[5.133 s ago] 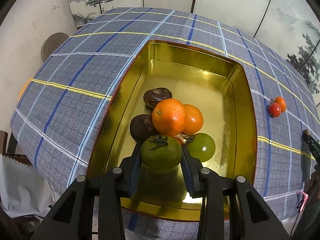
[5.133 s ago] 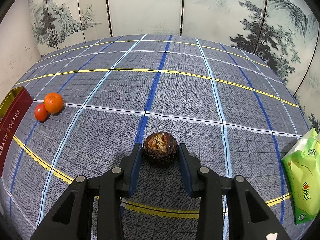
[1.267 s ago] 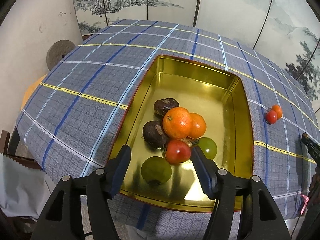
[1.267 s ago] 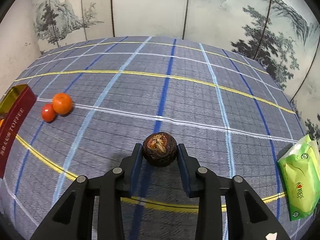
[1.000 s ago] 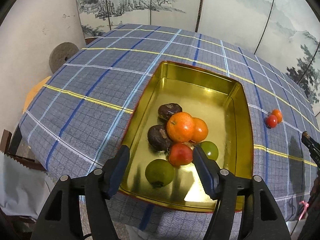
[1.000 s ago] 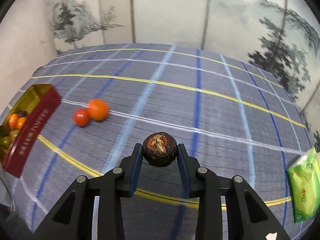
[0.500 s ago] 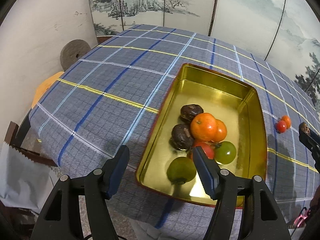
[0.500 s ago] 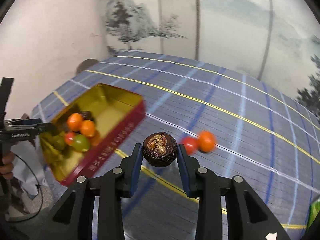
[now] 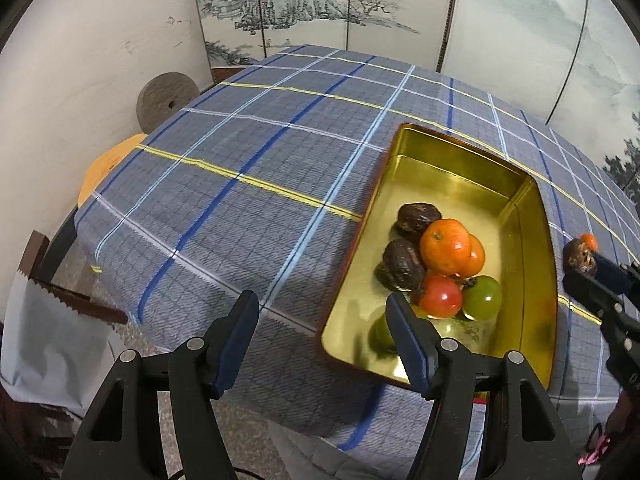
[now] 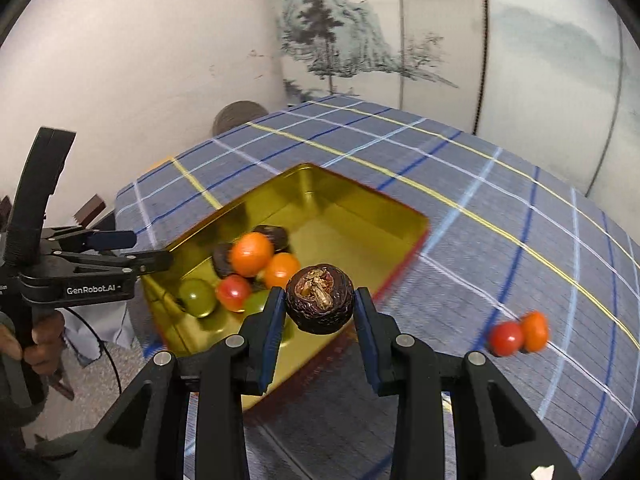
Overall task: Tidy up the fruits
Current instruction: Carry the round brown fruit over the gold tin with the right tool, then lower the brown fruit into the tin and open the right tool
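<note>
Right wrist view shows the right hand-held gripper closed on a dark wrinkled fruit, which sits between its two pads, pressed from both sides and lifted clear of the surface. This fruit hangs above the near rim of the golden tin, close to the tin's right corner as this view shows it. Inside the tin lie two oranges, a red fruit, a green fruit and two more dark fruits, all grouped near one end. A second green fruit is partly hidden behind the left finger. On the checked cloth, to the right of the tin and well apart from it, a small red fruit and a small orange fruit touch each other.

From the left wrist view, the left hand-held gripper stands about half open and holds nothing. Its right finger is over the tin's near end, just beside the fruit pile; its left finger is over the cloth outside the tin. At the right edge of this view the right hand-held gripper appears with the dark fruit in it, beside the tin's long side.
</note>
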